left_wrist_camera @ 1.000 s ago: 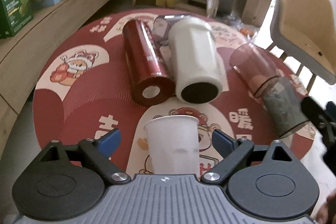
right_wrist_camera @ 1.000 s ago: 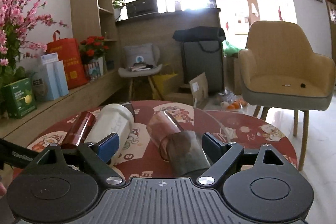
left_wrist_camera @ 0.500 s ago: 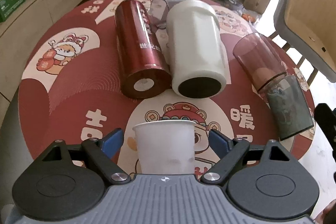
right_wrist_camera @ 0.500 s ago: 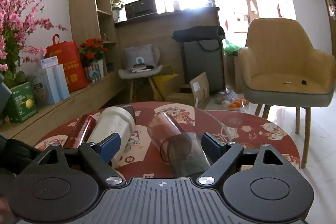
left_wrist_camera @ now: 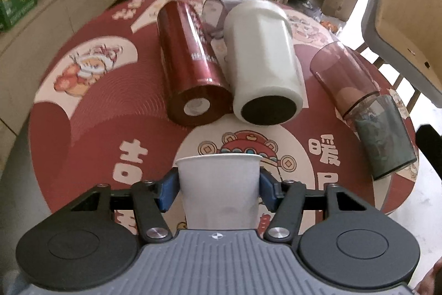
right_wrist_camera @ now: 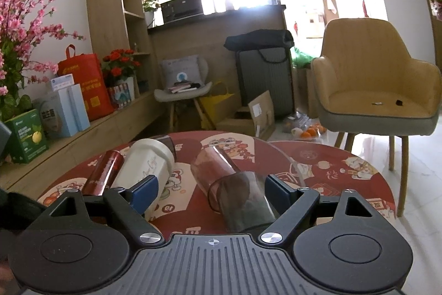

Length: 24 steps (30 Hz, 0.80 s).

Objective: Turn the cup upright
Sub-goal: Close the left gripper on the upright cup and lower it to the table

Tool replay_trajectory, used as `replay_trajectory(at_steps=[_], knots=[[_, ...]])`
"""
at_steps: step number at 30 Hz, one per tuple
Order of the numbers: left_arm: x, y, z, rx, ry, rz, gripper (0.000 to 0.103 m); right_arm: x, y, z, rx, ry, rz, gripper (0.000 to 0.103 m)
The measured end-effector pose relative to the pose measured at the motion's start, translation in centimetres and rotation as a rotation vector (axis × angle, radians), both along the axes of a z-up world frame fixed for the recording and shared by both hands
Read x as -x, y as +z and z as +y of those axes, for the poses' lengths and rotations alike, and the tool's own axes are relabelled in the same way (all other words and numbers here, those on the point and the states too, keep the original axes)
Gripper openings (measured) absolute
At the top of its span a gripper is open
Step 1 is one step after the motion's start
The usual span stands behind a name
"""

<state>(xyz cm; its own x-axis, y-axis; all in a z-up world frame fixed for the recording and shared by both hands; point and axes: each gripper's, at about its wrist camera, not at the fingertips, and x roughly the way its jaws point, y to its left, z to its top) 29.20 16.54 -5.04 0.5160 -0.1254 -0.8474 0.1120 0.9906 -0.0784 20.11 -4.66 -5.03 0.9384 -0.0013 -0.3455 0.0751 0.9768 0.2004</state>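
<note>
A white paper cup (left_wrist_camera: 218, 190) lies on its side between my left gripper's (left_wrist_camera: 218, 191) blue fingers, its wide end pointing away from me. The fingers press on both its sides, so the gripper is shut on it. Beyond it on the round red table (left_wrist_camera: 91, 112) lie a red tumbler (left_wrist_camera: 190, 65), a white tumbler (left_wrist_camera: 262, 65) and a clear pinkish cup with a dark sleeve (left_wrist_camera: 362, 104). My right gripper (right_wrist_camera: 211, 194) is open and empty; the clear pinkish cup (right_wrist_camera: 234, 192) lies between its fingers, untouched.
A smaller clear cup (left_wrist_camera: 214, 11) lies behind the tumblers. A yellow armchair (right_wrist_camera: 373, 90) stands right of the table. A wooden bench with boxes (right_wrist_camera: 47, 118) and flowers runs along the left. The table's near right edge (left_wrist_camera: 397, 195) is close to the sleeved cup.
My left gripper's fingers have closed in from wide open onto the paper cup's sides, and it has tilted down. My right gripper has barely moved.
</note>
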Motion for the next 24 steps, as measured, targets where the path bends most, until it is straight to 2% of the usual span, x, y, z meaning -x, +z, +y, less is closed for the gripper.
replay_trajectory(at_steps=[5,10,17,20,24], knots=[[1.4,1.2,0.2,-0.002,-0.008,-0.092,0.062,0.0,0.0,-0.1,0.001,0.0,0.002,0.082],[3.2,1.1,0.5,-0.026,-0.008,-0.171,0.062,0.0,-0.1,-0.2,-0.001,0.0,0.003,0.082],[5.4,0.9,0.3,-0.061,-0.012,-0.247,0.062,0.0,-0.1,-0.2,0.001,0.0,0.004,0.082],[6.0,0.9,-0.1,-0.086,-0.027,-0.267,0.062,0.1,-0.1,-0.1,0.012,0.002,-0.005,0.082],[6.7,0.7,-0.1,-0.082,-0.024,-0.278,0.062,0.0,-0.4,0.0,0.006,0.007,0.002,0.083]])
